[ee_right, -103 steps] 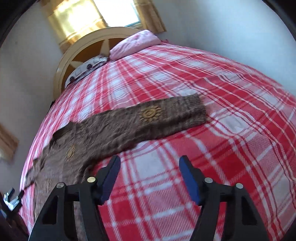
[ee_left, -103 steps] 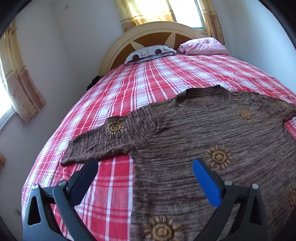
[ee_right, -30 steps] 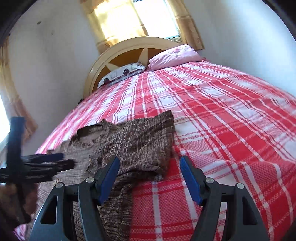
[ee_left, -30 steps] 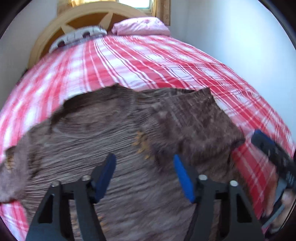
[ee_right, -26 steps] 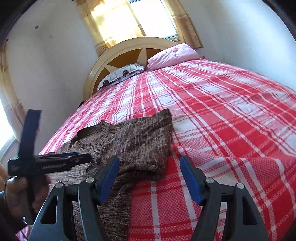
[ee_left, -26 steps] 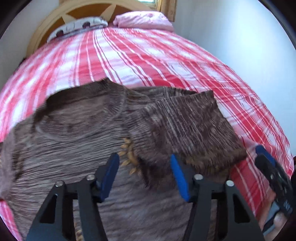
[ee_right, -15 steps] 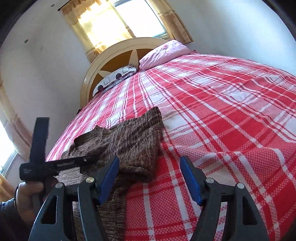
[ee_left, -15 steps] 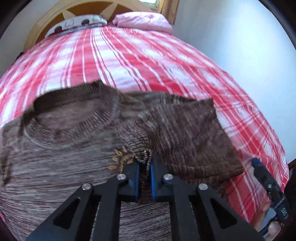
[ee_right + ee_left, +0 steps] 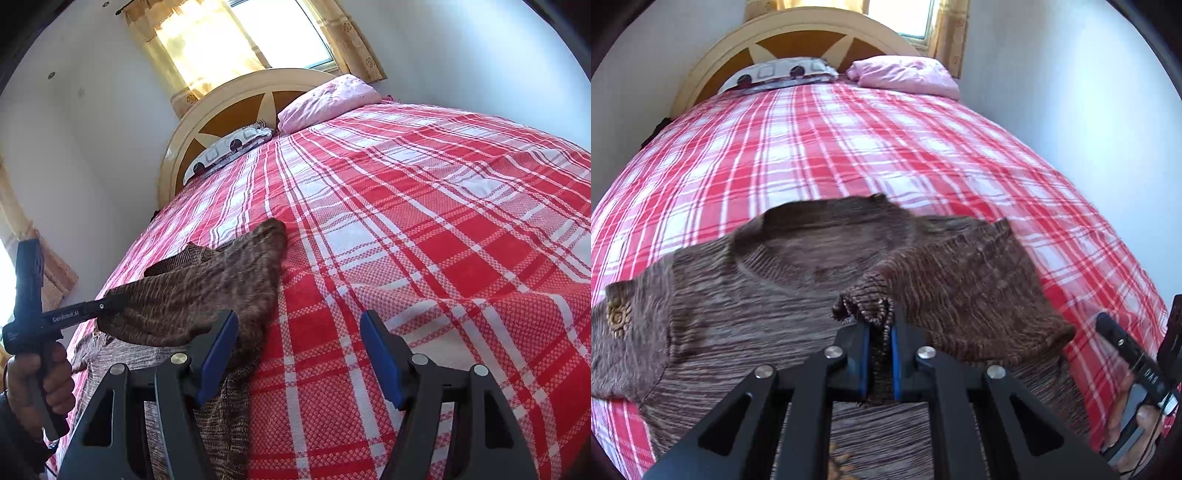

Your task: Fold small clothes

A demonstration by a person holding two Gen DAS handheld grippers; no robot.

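A brown knit sweater (image 9: 746, 295) with gold sun motifs lies on the red plaid bed (image 9: 849, 147). Its right sleeve (image 9: 967, 280) is folded in over the chest. My left gripper (image 9: 878, 332) is shut on the sleeve's ribbed cuff and holds it just above the sweater's body. In the right wrist view the sweater (image 9: 207, 295) lies at the lower left and the left gripper's body (image 9: 74, 314) reaches in from the left. My right gripper (image 9: 299, 354) is open and empty, low over the bed beside the sweater's right edge.
A patterned pillow (image 9: 783, 74) and a pink pillow (image 9: 905, 75) lie at the round headboard (image 9: 798, 33). White walls run close on both sides. The other hand-held gripper (image 9: 1134, 365) shows at the left view's lower right edge.
My left gripper closed on the sleeve cuff about half a second ago and has now lifted it slightly toward the sweater's middle. My right gripper stayed open and dropped lower by the sweater's edge.
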